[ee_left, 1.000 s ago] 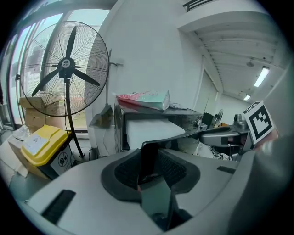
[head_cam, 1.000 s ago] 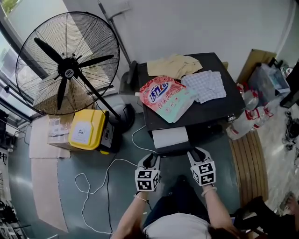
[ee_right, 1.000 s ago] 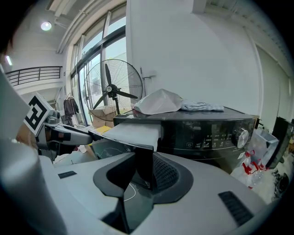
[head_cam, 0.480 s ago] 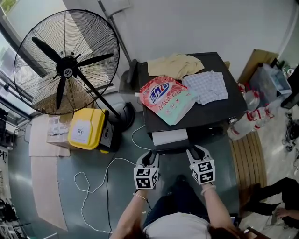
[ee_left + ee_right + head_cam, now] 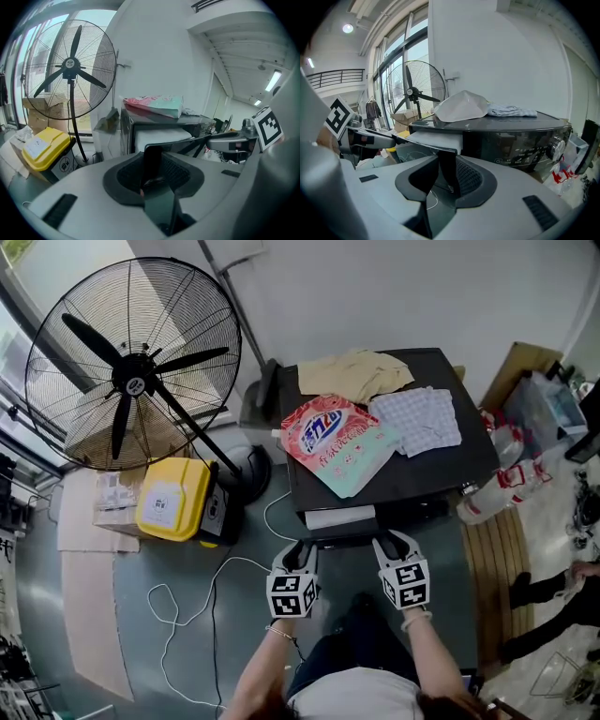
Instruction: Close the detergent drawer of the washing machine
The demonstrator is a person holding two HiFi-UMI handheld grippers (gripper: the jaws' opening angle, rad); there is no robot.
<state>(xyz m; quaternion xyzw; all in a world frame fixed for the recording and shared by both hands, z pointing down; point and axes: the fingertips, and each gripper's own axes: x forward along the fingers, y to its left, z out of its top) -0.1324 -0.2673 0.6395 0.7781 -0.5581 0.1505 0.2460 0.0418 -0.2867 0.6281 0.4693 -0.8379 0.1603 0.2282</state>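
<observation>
Detergent drawer [image 5: 339,517], partly out, has its front edge clamped by left gripper [image 5: 298,550] and right gripper [image 5: 394,543], its long axis pointing into washing machine [image 5: 441,470].

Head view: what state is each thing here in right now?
detergent drawer: partly pulled out of the washing machine
fan: blades not spinning
detergent bag: lying flat on the machine
left gripper: jaws parted at the drawer's front, grip unclear
right gripper: jaws parted at the drawer's front, grip unclear
</observation>
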